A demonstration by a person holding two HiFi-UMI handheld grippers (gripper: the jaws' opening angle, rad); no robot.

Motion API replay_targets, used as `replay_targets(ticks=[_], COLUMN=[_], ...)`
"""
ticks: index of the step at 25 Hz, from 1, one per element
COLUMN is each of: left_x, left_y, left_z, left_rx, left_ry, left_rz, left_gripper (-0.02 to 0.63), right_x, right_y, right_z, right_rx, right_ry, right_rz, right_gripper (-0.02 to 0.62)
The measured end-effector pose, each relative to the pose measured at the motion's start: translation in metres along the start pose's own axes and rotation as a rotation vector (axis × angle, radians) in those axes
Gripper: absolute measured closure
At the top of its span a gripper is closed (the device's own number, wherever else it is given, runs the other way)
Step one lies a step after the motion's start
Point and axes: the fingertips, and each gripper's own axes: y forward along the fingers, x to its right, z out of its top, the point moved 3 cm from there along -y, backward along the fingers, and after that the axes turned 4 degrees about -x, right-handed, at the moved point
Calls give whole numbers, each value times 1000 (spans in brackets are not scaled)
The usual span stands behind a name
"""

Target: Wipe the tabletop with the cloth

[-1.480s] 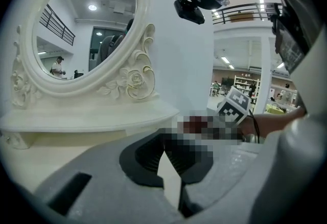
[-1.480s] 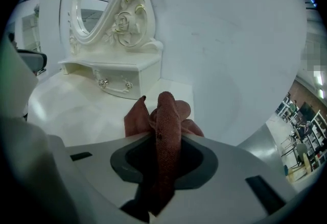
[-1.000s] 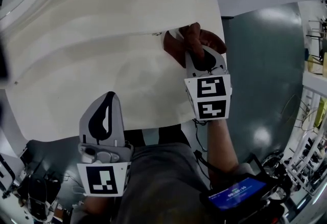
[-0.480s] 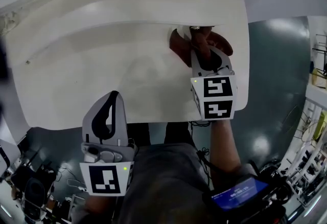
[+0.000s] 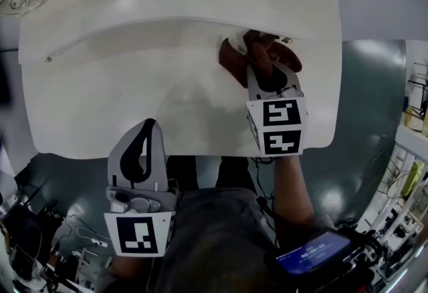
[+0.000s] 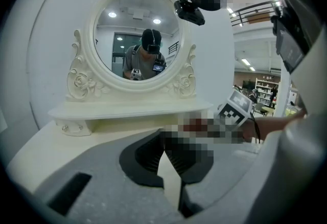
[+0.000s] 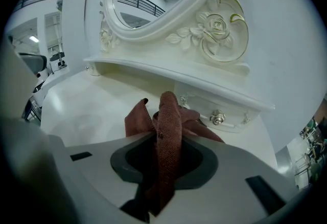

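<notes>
A red-brown cloth lies bunched on the white tabletop just in front of the raised back ledge, right of the middle. My right gripper is shut on the cloth. In the right gripper view a fold of the cloth runs up between the two jaws of the right gripper and spreads onto the tabletop. My left gripper hovers at the table's front edge, left of the right one. Its jaws meet with nothing in them; the same left gripper points at the ledge.
An oval mirror in a carved white frame stands on the back ledge; its rose carving is close above the cloth. A small metal knob sits under the ledge. The table's right edge drops to grey floor.
The head view has swung, so the table's whole front edge and right corner now show. The right gripper keeps hold of the cloth by the back ledge. The left gripper stays at the front edge.
</notes>
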Motion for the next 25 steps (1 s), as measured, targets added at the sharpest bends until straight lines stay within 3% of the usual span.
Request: replay_targets(ticks=[13, 25], left_x=[-59, -114], left_y=[-33, -90], left_z=[-19, -38], left_rx=[7, 34], left_ry=[-64, -125], left_rz=[84, 173], left_gripper=[591, 591], right_x=[-69, -160], right_y=[18, 17], right_z=[37, 71], right_rx=[13, 37], right_ry=[-85, -181], right_rz=[49, 123], right_gripper=[500, 500])
